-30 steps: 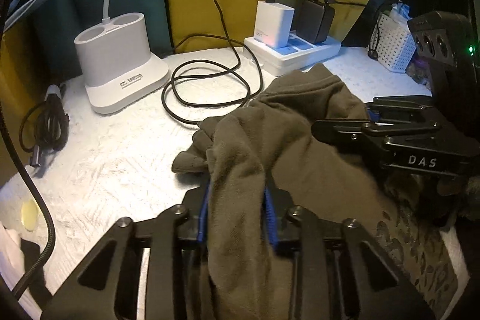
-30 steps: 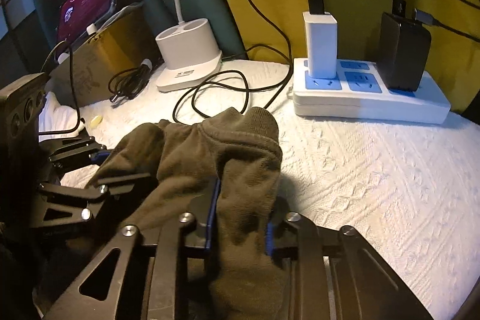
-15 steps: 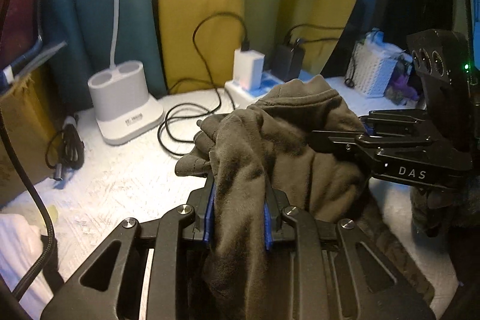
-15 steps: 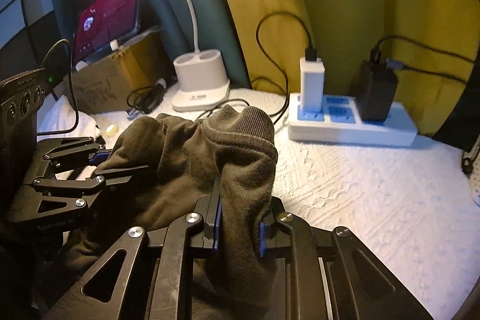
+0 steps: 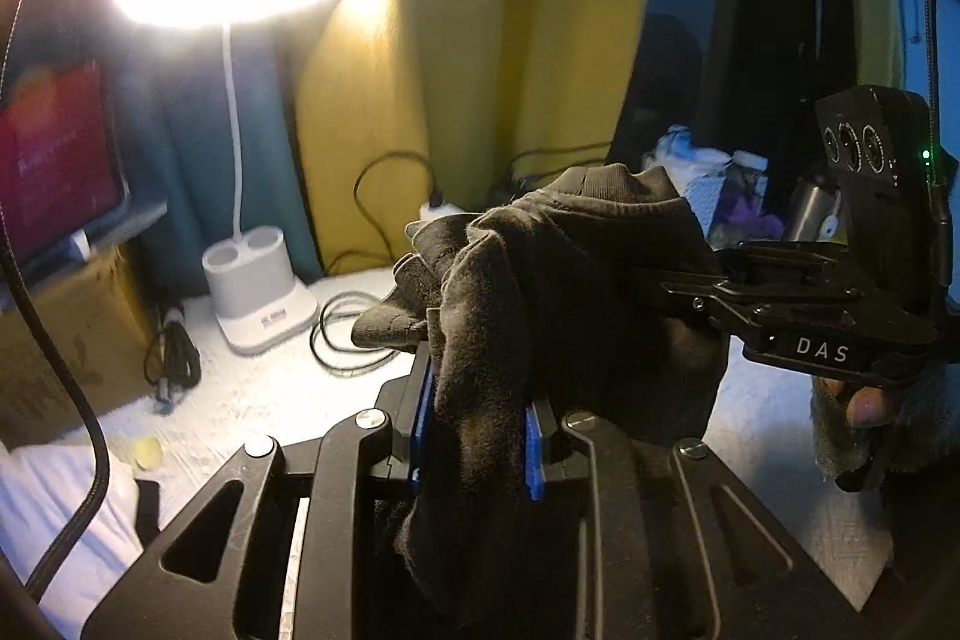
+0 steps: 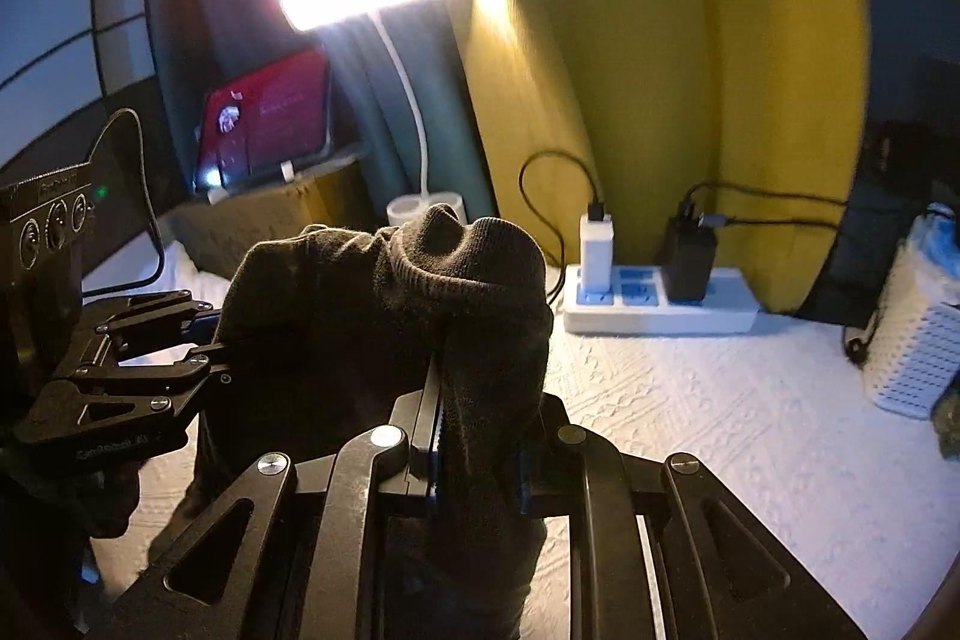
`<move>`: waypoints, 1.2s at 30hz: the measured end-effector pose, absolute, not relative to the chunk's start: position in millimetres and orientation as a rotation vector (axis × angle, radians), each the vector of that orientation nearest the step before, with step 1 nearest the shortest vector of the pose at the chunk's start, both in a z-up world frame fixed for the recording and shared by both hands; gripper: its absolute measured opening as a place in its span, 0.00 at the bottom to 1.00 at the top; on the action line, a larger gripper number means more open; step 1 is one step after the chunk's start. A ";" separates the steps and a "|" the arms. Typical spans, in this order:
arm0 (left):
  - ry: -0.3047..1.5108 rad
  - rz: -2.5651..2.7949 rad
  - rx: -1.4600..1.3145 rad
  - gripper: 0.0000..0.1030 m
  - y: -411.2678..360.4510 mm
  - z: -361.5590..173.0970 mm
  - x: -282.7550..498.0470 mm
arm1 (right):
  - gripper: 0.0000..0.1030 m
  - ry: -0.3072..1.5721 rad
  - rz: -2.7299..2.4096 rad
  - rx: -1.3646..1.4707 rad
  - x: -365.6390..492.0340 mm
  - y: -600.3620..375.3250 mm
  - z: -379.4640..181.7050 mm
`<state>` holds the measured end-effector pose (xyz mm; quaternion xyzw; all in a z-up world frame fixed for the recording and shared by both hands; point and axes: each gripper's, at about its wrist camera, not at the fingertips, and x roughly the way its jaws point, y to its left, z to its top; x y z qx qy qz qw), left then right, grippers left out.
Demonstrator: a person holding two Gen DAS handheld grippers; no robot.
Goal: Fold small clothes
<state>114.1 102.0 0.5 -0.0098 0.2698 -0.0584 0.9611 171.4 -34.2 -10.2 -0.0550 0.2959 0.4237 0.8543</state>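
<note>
Left wrist view shows the left claw [image 5: 480, 436] clamped on a bunched fold of the dark brown garment [image 5: 576, 304], its blue pads pressing the cloth from both sides. The garment is lifted clear of the white textured tabletop [image 5: 252, 394] and hangs between the two claws. To the right of the garment, the right claw [image 5: 678, 286] reaches in sideways and its tips vanish into the cloth; a thumb shows under its body.

Right wrist view shows the right claw [image 6: 480, 436] closed on another fold of the same garment [image 6: 384, 316], whose ribbed cuff stands up above the pads. Left of the garment, the left claw [image 6: 219, 358] bites into the cloth from the side.

Behind the garment stands a lit desk lamp [image 5: 258, 292] with a white base and a bright head. A white power strip [image 6: 660, 310] with two chargers plugged in lies on the tabletop to the garment's right, against a yellow curtain [image 6: 660, 58]. A white perforated basket [image 6: 918, 334] sits farther right of the garment.
</note>
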 end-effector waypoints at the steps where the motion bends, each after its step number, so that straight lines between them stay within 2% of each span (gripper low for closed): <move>1: 0.532 -0.120 -0.011 0.22 98.7 6.2 109.4 | 0.17 0.610 0.889 -0.112 167.2 -38.0 -5.2; 18: 0.282 -0.199 0.054 0.20 64.2 102.4 29.1 | 0.16 0.294 0.846 -0.133 57.8 -104.2 112.7; 29: 0.168 -0.181 0.071 0.20 64.0 133.6 -24.2 | 0.16 0.140 0.871 -0.177 -8.3 -109.6 163.5; 36: 0.127 -0.120 0.101 0.20 77.0 143.6 -69.6 | 0.16 0.089 0.962 -0.193 -50.7 -92.5 175.9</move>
